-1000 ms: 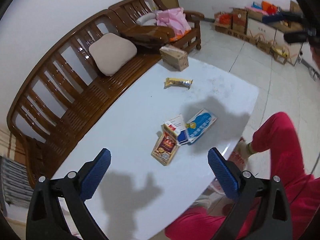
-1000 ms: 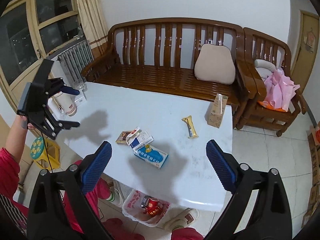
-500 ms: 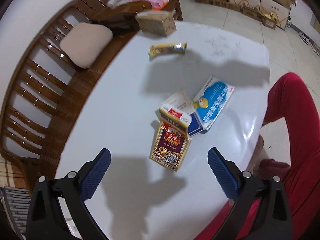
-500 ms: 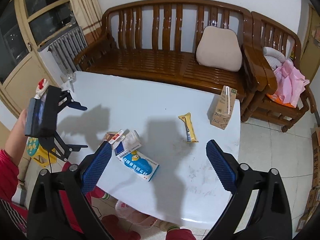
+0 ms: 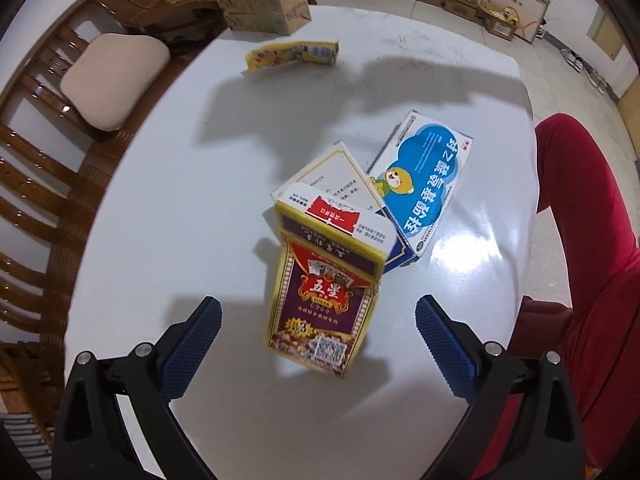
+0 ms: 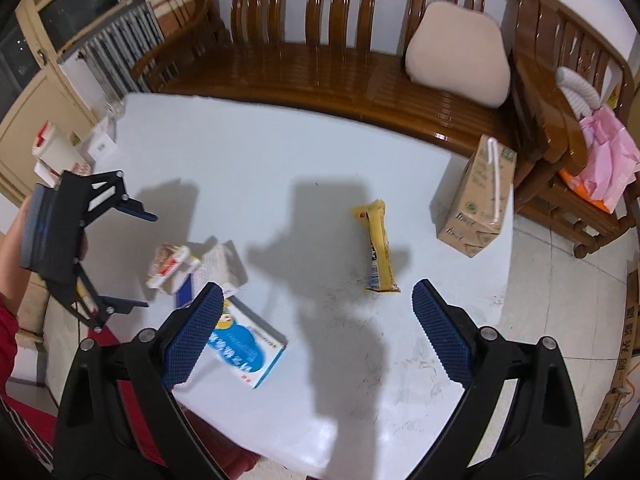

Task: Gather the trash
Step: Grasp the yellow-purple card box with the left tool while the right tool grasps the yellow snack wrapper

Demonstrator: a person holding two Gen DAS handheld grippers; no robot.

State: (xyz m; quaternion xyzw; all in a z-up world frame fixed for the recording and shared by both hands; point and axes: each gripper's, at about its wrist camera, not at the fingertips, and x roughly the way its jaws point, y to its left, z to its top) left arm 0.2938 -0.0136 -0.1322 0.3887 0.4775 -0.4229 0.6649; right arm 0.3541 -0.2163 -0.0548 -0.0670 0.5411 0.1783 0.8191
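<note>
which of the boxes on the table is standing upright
The brown drink carton with the straw, at the table's far corner. The card box and blue box lie flat.

Blue box (image 6: 244, 346) half hidden behind right gripper (image 6: 316, 320)

We hold the left gripper (image 5: 318, 314) low over the surface, tilted downward, with its jaws spread wide and nothing between the blue pads (image 5: 191, 350). In the right wrist view the left gripper (image 6: 136, 258) appears side-on, gripped from behind by a hand (image 6: 12, 240). We hold the right gripper (image 6: 318, 314) higher, angled down, jaws equally wide apart and empty. A red-clad leg (image 5: 592, 264) sits beside the left gripper.
</note>
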